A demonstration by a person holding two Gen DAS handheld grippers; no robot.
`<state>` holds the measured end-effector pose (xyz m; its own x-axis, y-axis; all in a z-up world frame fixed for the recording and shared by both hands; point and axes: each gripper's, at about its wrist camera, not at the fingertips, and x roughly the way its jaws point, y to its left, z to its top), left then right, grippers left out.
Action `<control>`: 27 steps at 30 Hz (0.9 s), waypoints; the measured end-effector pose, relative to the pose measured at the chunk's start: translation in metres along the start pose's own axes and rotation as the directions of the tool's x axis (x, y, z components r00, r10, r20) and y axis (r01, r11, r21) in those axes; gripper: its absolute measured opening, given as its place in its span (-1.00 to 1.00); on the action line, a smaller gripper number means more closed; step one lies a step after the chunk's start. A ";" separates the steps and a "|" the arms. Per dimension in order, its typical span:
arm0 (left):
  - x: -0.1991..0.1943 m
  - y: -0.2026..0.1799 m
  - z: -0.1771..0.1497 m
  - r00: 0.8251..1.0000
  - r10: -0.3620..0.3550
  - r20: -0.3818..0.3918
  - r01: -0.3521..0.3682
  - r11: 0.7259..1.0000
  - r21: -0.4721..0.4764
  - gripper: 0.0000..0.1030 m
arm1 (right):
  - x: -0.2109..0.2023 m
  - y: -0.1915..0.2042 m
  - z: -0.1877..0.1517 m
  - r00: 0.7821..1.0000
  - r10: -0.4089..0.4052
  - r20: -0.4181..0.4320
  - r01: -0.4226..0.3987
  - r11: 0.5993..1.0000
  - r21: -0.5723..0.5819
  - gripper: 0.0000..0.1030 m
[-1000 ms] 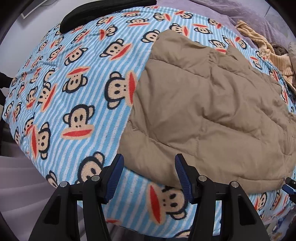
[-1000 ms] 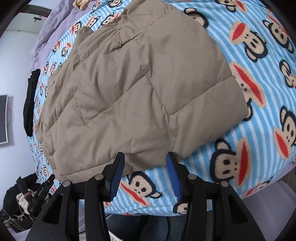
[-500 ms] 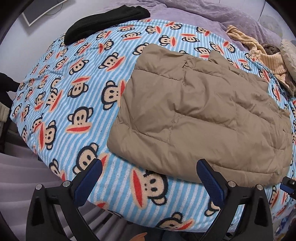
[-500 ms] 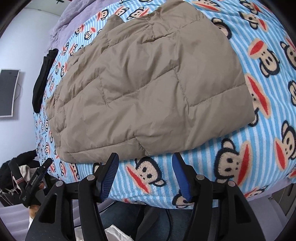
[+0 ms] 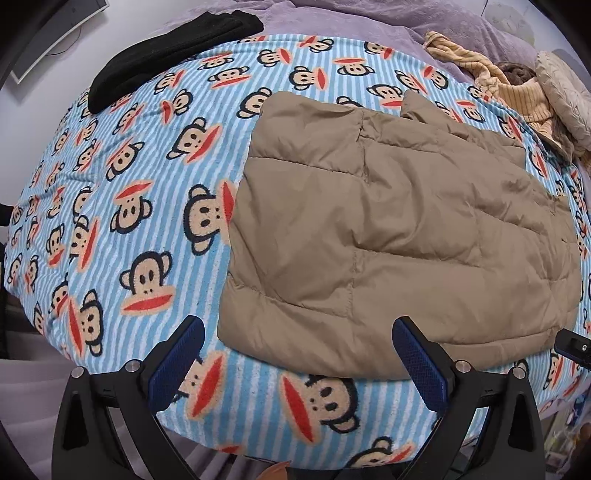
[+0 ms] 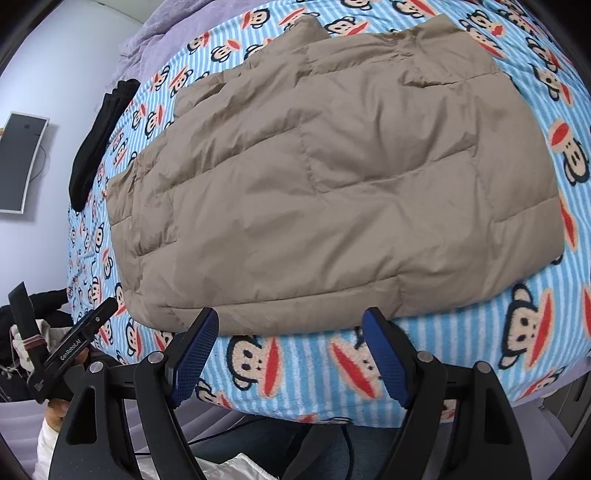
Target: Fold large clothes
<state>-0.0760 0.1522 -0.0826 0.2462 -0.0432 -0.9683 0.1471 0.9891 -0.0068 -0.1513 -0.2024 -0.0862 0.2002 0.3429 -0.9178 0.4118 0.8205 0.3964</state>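
Jacket: a tan quilted jacket [image 5: 399,236] is laid flat and folded on the blanket, its near hem close to the blanket's front edge; in the right wrist view the same jacket [image 6: 332,177] fills most of the frame.
Blanket: a blue-and-white striped blanket [image 5: 140,206] printed with monkey faces is spread under the jacket; bare blanket is seen on the jacket's left side and along the front.
Left gripper: the left gripper [image 5: 299,362] is held just in front of the jacket's near hem, its jaws spread wide; nothing is held between the blue pads [image 5: 421,365].
Right gripper: the right gripper [image 6: 291,350] is held at the front edge of the blanket, just short of the jacket's hem; its jaws are apart and nothing is gripped.
Black cloth: a dark folded garment [image 5: 166,55] is laid at the far left corner of the blanket, well apart from the jacket.
Other clothes: a yellow knitted piece [image 5: 517,92] is piled at the far right, near the jacket's far corner.
Purple cover: a purple bedcover [image 5: 369,14] is seen beyond the blanket.
Screen: a flat screen [image 6: 22,162] is mounted on the wall at the left.
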 end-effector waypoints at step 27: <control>0.045 0.032 0.030 0.993 -0.089 -0.075 0.092 0.995 0.038 0.97 | 0.039 0.058 0.015 1.000 -0.004 -0.002 0.004 0.999 0.034 0.99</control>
<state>-0.0319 0.1773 -0.1188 0.1592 -0.1201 -0.9799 0.2058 0.9748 -0.0860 -0.1058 -0.1482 -0.0985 0.1968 0.3409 -0.9193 0.4424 0.8059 0.3935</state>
